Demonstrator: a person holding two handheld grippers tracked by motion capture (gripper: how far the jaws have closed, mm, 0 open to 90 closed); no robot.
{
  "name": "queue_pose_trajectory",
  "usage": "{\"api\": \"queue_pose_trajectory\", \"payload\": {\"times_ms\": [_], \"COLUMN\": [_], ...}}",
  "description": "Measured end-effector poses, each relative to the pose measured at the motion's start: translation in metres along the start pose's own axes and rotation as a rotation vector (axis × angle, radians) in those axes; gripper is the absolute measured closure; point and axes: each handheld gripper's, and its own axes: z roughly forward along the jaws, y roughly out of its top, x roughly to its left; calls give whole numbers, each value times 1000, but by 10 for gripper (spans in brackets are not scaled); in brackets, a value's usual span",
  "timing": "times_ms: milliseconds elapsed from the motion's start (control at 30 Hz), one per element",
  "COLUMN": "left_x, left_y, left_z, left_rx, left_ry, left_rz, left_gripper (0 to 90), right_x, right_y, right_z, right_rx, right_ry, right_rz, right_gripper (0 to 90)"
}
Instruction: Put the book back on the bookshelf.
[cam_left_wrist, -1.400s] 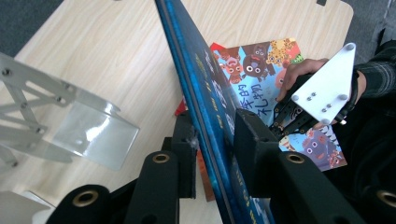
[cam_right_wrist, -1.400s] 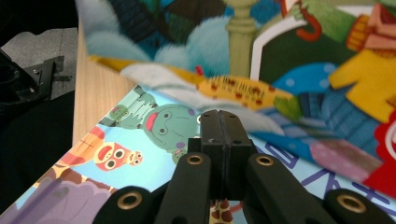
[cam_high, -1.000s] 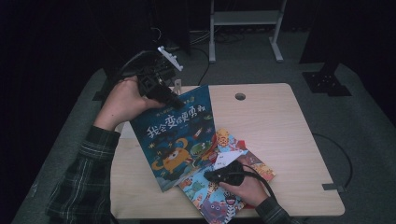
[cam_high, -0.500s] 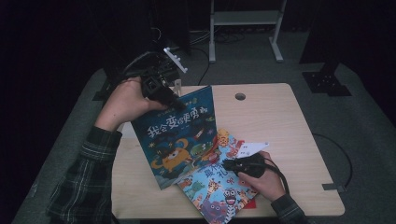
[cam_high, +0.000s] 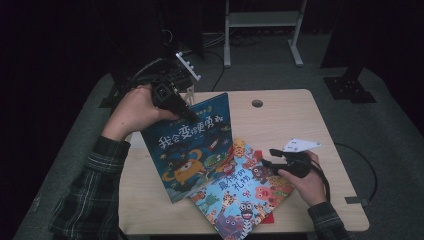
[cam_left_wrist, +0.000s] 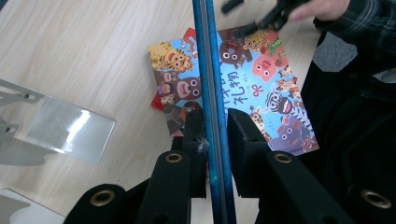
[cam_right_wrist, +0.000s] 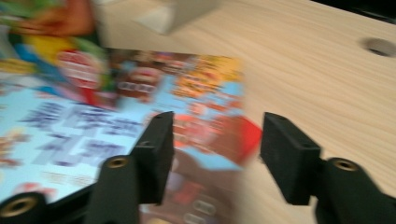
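Animal book (cam_high: 240, 192) flat beside upright blue book (cam_high: 192, 145), touching.

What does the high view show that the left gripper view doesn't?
High view: the blue book's whole front cover with its monster picture, the round hole in the table, and the left sleeve.
Left gripper view: that book edge-on, with the left gripper's fingers pressing on both sides.
Both: the animal book lying flat on the wooden table, and the right gripper over its edge, fingers just opening, nothing pinched between them.
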Motion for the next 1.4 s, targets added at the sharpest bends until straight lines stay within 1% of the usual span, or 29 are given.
{"api": "queue_pose_trajectory", "payload": {"times_ms": [67, 133, 233, 267, 333, 400, 433, 500, 533, 567, 633, 700, 767, 833, 967, 1100, 1333, 1400], "left_x": [1, 2, 2, 2, 3, 3, 3, 3, 3, 3, 2, 1, 1, 1, 2, 3, 10, 13], "left_y": [0, 0, 1, 2, 2, 3, 4, 5, 6, 6, 6, 5, 4, 2, -1, -4, -16, -20], "left_z": [0, 0, 0, 0, 0, 1, 1, 1, 1, 2, 1, 1, 0, -2, -4, -8, -20, -24], "left_rx": [1, 0, 5, 8, 11, 12, 15, 18, 20, 20, 22, 17, 15, 13, 11, 7, -42, -49], "left_ry": [-9, -16, -37, -39, -50, -65, -69, -66, -64, -64, -64, -63, -63, -60, -40, -22, 0, 4], "left_rz": [-9, -9, -38, -40, -43, -40, -42, -48, -50, -52, -53, -57, -59, -58, -69, -86, -130, -143], "left_gripper": [787, 792, 809, 813, 818, 824, 827, 829, 830, 830, 831, 831, 831, 832, 832, 832, 832, 832], "right_x": [-14, -30, -52, -59, -68, -75, -78, -80, -81, -81, -82, -80, -79, -80, -79, -78, -77, -77], "right_y": [-3, -10, -22, -28, -35, -42, -45, -50, -52, -52, -52, -55, -56, -56, -56, -56, -57, -57], "right_z": [-5, -10, -13, -13, -10, -4, -1, 3, 5, 6, 6, 9, 11, 11, 12, 11, 10, 10], "right_rx": [3, 1, 24, 41, 74, 132, 162, 196, 198, 188, 184, 172, 159, 162, 171, 172, 172, 172], "right_ry": [-35, -78, -133, -146, -159, -182, -195, -221, -231, -238, -245, -263, -261, -266, -265, -268, -279, -280], "right_rz": [28, 76, 131, 153, 179, 203, 208, 206, 201, 200, 200, 170, 166, 169, 169, 174, 183, 184], "right_gripper": [384, 356, 326, 318, 296, 293, 290, 293, 285, 286, 281, 223, 196, 181, 138, 133, 129, 129]}}
